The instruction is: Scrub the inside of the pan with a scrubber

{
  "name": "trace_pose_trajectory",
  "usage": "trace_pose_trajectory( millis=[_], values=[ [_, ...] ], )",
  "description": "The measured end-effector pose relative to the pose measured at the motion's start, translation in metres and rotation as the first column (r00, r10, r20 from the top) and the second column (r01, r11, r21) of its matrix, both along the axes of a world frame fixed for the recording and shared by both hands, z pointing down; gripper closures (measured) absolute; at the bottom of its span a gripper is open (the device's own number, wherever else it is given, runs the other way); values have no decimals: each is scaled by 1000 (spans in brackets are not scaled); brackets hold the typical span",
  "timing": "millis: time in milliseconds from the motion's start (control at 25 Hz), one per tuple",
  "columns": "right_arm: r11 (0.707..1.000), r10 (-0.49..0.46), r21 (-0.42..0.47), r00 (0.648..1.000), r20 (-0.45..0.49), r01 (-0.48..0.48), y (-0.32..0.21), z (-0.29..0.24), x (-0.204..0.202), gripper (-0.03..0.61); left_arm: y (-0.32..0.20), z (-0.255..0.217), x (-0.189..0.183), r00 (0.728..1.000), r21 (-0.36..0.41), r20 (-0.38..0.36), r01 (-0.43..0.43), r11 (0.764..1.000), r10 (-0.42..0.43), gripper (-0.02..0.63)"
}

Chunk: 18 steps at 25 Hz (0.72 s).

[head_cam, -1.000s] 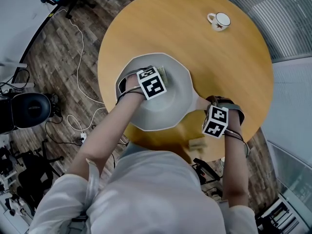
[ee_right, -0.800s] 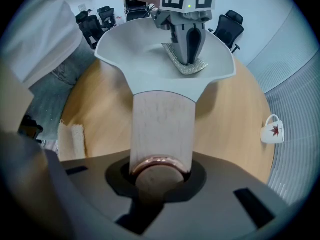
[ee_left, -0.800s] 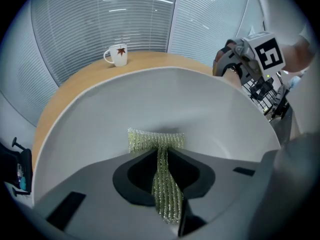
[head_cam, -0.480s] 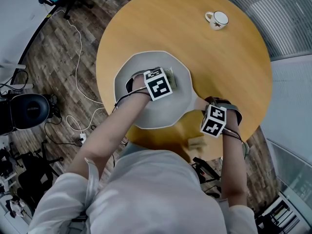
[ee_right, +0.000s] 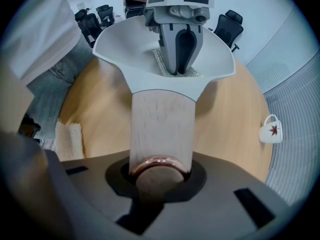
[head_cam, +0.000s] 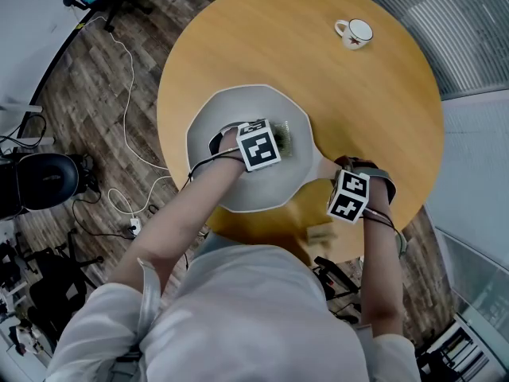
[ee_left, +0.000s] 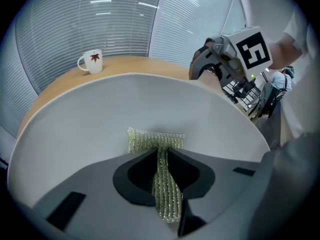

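Observation:
A white pan (head_cam: pixel 238 110) sits on the round wooden table (head_cam: pixel 358 102). My left gripper (head_cam: pixel 278 142) is inside it, on the side nearest the handle, shut on a yellow-green mesh scrubber (head_cam: pixel 286 140). In the left gripper view the scrubber (ee_left: pixel 156 143) is pinched between the jaws of the left gripper (ee_left: pixel 162 170), and its free end lies flat on the pan's inner wall (ee_left: pixel 100 114). My right gripper (head_cam: pixel 340 173) is shut on the pan's wooden handle (ee_right: pixel 162 129), which runs out from the jaws of the right gripper (ee_right: pixel 160 176) to the pan (ee_right: pixel 125 39).
A white mug (head_cam: pixel 355 32) with a red leaf mark stands at the table's far right. A pale cloth or sponge (head_cam: pixel 322 233) lies at the near table edge beside the handle. Office chairs and cables (head_cam: pixel 127 94) surround the table on the wooden floor.
My left gripper has slid the scrubber to the right across the pan's inside, toward the handle. The right gripper has held still on the handle.

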State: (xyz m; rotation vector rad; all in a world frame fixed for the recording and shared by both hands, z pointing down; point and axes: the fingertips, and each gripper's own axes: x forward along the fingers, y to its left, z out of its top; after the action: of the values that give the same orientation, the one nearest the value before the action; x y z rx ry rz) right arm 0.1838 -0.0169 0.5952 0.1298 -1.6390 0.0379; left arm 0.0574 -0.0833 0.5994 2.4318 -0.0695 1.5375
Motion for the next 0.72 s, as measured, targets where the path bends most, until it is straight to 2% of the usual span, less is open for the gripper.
trace_pose_trajectory(
  millis=[280, 720],
  values=[
    [1000, -4, 10, 1000, -3, 4, -4, -1, 0, 506, 31, -4, 7, 993, -95, -108, -50, 994, 40, 545],
    [999, -26, 32, 999, -23, 26, -8, -3, 0, 506, 58, -1, 1, 992, -119, -111, -72, 990, 59, 548]
  ],
)
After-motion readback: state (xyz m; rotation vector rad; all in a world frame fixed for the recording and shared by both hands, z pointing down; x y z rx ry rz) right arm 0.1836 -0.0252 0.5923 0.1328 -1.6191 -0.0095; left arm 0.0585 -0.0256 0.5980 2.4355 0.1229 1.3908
